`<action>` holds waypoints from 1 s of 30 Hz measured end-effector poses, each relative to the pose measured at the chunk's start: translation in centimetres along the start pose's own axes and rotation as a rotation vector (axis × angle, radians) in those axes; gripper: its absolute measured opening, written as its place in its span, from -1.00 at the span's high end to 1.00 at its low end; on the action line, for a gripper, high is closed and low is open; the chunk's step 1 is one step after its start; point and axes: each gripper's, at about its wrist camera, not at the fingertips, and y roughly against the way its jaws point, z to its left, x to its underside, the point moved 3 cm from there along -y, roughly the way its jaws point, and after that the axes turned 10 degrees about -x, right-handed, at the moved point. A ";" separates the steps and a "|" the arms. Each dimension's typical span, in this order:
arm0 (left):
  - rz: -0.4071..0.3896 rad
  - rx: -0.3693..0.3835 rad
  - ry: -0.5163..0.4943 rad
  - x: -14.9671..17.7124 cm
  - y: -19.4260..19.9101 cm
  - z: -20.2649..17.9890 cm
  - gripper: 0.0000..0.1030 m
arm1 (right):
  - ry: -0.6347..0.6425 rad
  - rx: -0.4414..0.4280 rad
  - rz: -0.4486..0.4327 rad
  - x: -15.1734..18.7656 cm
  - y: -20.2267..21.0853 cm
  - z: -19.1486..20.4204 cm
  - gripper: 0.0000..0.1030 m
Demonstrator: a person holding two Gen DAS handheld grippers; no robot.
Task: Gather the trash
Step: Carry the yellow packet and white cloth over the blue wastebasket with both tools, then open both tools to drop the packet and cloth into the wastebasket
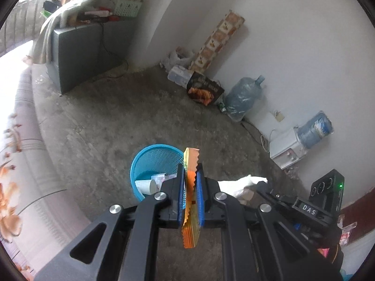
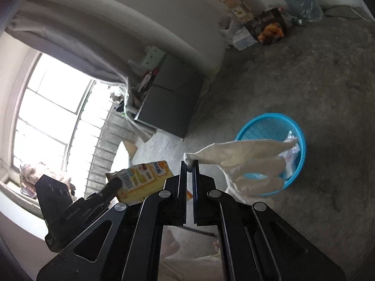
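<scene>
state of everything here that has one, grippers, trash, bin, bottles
left hand-held gripper: shut on wrapper
wrapper: upright, pinched between the blue pads
right hand-held gripper: shut on tissue
tissue: held by one corner, drooping in front of the bin
bin: upright, open, partly filled
cup: lying on its side in the bin
water jug: leaning on the wall

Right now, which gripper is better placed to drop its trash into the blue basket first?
Right. The tissue it pinches already dangles over the basket. The left gripper holds its wrapper beside the rim, not over the opening.
</scene>
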 end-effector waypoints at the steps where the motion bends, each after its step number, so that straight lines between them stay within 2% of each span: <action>1: 0.006 -0.001 0.002 -0.2 -0.6 -0.2 0.82 | -0.003 0.002 -0.003 -0.3 -0.1 -0.3 0.95; 12: 0.087 0.007 0.014 -0.8 -5.5 -0.9 0.83 | -0.042 0.094 0.000 -1.5 -1.3 -3.5 0.95; 17: 0.135 -0.017 -0.006 -0.9 -8.5 -1.5 0.82 | -0.084 0.110 0.007 -1.9 -2.4 -4.9 0.95; 20: 0.112 -0.037 -0.017 -1.4 -9.6 -2.0 0.82 | -0.085 0.120 0.013 -2.6 -3.5 -5.0 0.95; 23: 0.046 -0.058 -0.021 -3.1 -10.4 -2.5 0.78 | -0.070 0.128 0.012 -3.6 -4.9 -4.9 0.95; 24: 0.026 -0.071 -0.024 -3.7 -10.7 -2.6 0.62 | -0.067 0.135 0.009 -4.0 -5.5 -4.9 0.94; 25: 0.011 -0.083 -0.026 -4.2 -10.9 -2.6 0.27 | -0.064 0.144 0.007 -4.4 -6.1 -5.0 0.88; 27: -0.023 -0.119 -0.018 -5.1 -11.1 -2.3 -0.11 | -0.068 0.181 0.021 -5.0 -7.4 -5.6 0.79; 28: -0.050 -0.130 -0.006 -5.3 -10.7 -2.1 -0.17 | -0.075 0.209 0.042 -5.0 -8.1 -6.2 0.58; 29: -0.067 -0.127 0.003 -5.5 -10.2 -1.9 -0.22 | -0.089 0.238 0.062 -4.8 -8.7 -6.9 0.27; 30: -0.077 -0.121 0.007 -5.6 -9.7 -1.7 -0.32 | -0.099 0.257 0.078 -4.5 -9.1 -7.5 0.19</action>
